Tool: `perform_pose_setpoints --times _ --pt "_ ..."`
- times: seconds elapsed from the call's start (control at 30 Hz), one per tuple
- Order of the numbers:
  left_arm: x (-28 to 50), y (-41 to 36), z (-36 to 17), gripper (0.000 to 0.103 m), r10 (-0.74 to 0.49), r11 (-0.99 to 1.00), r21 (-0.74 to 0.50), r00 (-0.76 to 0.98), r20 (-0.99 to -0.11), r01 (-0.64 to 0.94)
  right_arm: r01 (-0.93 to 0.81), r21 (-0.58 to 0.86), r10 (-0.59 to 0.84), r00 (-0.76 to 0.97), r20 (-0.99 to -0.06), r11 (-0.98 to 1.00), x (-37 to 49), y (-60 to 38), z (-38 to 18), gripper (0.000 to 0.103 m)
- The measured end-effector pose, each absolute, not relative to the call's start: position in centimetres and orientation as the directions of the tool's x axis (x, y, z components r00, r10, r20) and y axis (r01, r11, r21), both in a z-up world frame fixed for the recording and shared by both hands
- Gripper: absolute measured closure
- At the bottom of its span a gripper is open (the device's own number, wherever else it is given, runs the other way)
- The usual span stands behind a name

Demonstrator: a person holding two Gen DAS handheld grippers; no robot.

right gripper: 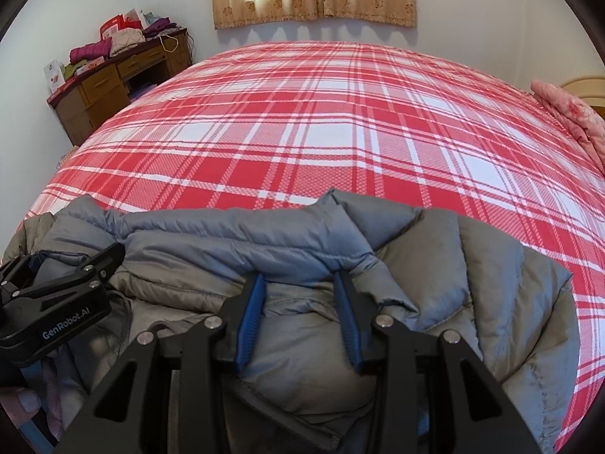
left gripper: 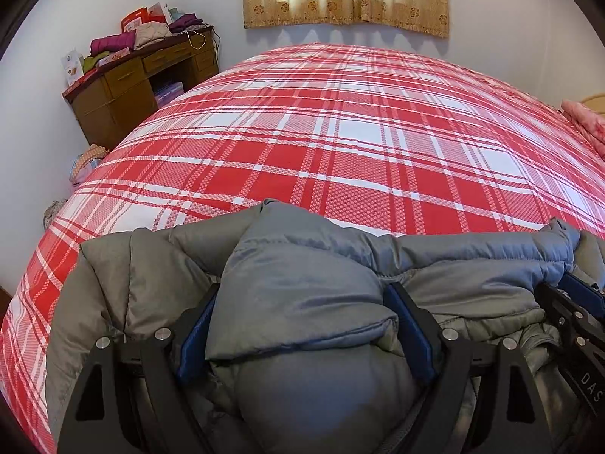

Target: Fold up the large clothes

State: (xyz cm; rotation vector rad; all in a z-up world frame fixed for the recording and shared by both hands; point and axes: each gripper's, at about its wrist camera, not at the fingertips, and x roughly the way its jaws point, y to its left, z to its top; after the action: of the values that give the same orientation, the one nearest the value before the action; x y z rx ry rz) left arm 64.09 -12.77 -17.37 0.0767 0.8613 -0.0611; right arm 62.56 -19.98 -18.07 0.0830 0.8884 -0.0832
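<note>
A grey padded jacket (left gripper: 302, 283) lies bunched at the near edge of the bed (left gripper: 340, 132), on its red and white checked cover. The left gripper (left gripper: 302, 325) is clamped wide around a thick fold of the jacket. Just beside it, the right gripper (right gripper: 300, 317) pinches a thinner fold near the collar. A wooden desk (left gripper: 124, 87) piled with clothes stands by the far wall.
</note>
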Motion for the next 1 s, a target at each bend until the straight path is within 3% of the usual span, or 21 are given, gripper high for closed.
perform_pose_setpoints --times 0.17,0.3,0.37,0.43,0.47,0.63,0.9,1.0 --pt "64.3 -12.9 -17.5 0.017 -0.011 0.995 0.058 0.65 -0.76 0.085 0.107 0.016 -0.054 0.619 -0.784 0.994 62.8 -19.7 -18.1 0.061" --pt "64.6 -13.8 -16.9 0.015 0.03 0.985 0.129 0.633 -0.773 0.111 0.062 -0.127 -0.139 0.579 -0.803 0.99 63.2 -18.0 -17.4 0.061" --pt "63.8 -12.7 -15.1 0.015 0.028 0.989 0.111 0.622 -0.783 0.095 0.059 -0.112 -0.125 0.593 -0.795 0.992 61.6 -18.4 -15.6 0.054" --pt "61.1 -10.5 -11.8 0.015 -0.086 0.992 -0.002 0.654 -0.752 0.129 0.089 -0.091 -0.127 0.653 -0.747 0.992 58.5 -19.1 -13.2 0.035" --pt "59.4 -9.5 -10.5 0.015 -0.11 0.989 -0.013 0.671 -0.733 0.149 0.098 -0.083 -0.128 0.666 -0.735 0.992 56.9 -19.5 -12.4 0.032" --pt "47.3 -3.3 -8.1 0.015 -0.126 0.977 0.031 0.692 -0.71 0.209 0.112 -0.015 -0.084 0.645 -0.759 0.994 48.3 -19.6 -11.8 0.031" --pt "29.8 3.8 -12.7 0.015 -0.081 0.968 0.089 0.631 -0.772 0.233 0.189 0.048 -0.066 0.554 -0.83 0.981 27.5 -28.5 -15.8 0.027" --pt "26.1 5.6 -14.5 0.015 -0.048 0.976 0.091 0.608 -0.792 0.196 0.233 0.075 -0.066 0.545 -0.836 0.97 21.9 -31.0 -16.4 0.019"
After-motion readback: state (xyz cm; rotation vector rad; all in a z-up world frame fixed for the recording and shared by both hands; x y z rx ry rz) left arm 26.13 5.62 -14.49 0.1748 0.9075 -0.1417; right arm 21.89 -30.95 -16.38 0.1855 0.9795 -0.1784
